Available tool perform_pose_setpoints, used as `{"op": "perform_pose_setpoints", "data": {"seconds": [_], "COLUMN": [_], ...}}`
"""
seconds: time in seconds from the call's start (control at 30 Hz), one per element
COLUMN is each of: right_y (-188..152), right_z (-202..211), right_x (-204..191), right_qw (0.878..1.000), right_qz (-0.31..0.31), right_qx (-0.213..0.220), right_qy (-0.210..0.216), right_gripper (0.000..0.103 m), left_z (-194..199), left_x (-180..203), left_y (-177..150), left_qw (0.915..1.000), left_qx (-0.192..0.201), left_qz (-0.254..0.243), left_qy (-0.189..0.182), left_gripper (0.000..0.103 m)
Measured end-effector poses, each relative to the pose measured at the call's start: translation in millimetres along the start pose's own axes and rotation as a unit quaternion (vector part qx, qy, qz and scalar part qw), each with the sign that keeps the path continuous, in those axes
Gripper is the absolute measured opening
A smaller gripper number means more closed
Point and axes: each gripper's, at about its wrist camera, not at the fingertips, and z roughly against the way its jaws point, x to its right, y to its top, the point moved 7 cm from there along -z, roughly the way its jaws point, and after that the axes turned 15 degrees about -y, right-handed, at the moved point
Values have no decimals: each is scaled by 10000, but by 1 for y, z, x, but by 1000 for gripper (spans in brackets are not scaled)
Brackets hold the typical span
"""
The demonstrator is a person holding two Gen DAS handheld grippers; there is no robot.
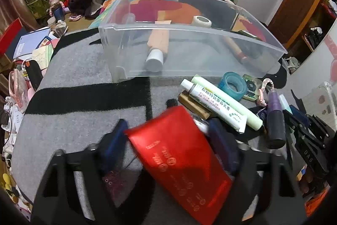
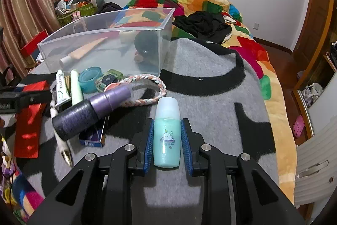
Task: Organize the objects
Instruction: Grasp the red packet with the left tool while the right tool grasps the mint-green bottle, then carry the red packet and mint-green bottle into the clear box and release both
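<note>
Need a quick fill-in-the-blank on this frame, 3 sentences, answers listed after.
1. The right gripper is closed on a ____ bottle with a cloud picture.
2. The red packet sits between the fingers of the ____ gripper.
3. The clear plastic bin stands on a grey and ____ blanket.

Missing words: turquoise; left; black

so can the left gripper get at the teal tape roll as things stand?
Probably not: the left gripper has the red packet between its pads, and the white tube lies in front of the teal tape roll.
</note>
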Motion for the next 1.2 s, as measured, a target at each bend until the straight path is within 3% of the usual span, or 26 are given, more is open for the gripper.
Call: {"op": "perform_pose_setpoints", "data": {"seconds": [0.27,0.43,0.83,1.2], "right_y": [-7,-1,53,87], "right_z": [10,22,62,71], "right_x": [1,1,-8,-30], "right_qw": [9999,9997,9958,9930], "right_qz": [58,-14,-212,-120], "right_qx": [103,213,825,1060], "right_qy": [36,106,320,504], "right_gripper": [23,23,23,23], "left_z": [17,34,80,120], "left_x": [-7,-7,12,22], "left_y": [-6,2,35,72], "left_qw": [9995,9986,9918,9818], "left_qx": [281,509,1209,1822], "left_qz": [-88,-121,-319,-480], "left_qy": [89,-50,-254,-247], "left_gripper": [63,60,59,59]}}
